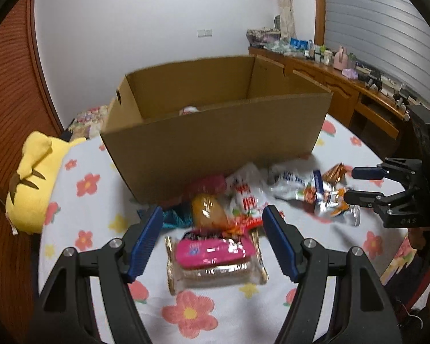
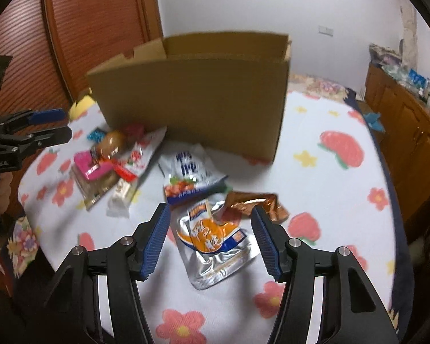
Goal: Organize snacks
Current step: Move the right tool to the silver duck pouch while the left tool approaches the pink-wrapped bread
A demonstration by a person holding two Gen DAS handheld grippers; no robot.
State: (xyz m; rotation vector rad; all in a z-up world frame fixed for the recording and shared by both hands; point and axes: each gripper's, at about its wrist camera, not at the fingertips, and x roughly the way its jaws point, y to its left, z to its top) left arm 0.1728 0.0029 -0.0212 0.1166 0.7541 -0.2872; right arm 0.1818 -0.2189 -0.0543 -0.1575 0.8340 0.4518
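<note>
Left wrist view: left gripper (image 1: 212, 239) jaws open, empty, straddling the pink-labelled cake pack (image 1: 215, 258) before the cardboard box (image 1: 215, 132) (destination, presumably). Right gripper (image 2: 209, 239) likewise straddles the silver-orange pouch (image 2: 215, 243).

**Around the floral bedspread**

A white bedspread (image 1: 80, 206) printed with red and yellow flowers fills the foreground. A yellow plush toy (image 1: 33, 180) lies at its left edge. Beyond its right side stands a cluttered wooden sideboard (image 1: 344, 86).
</note>
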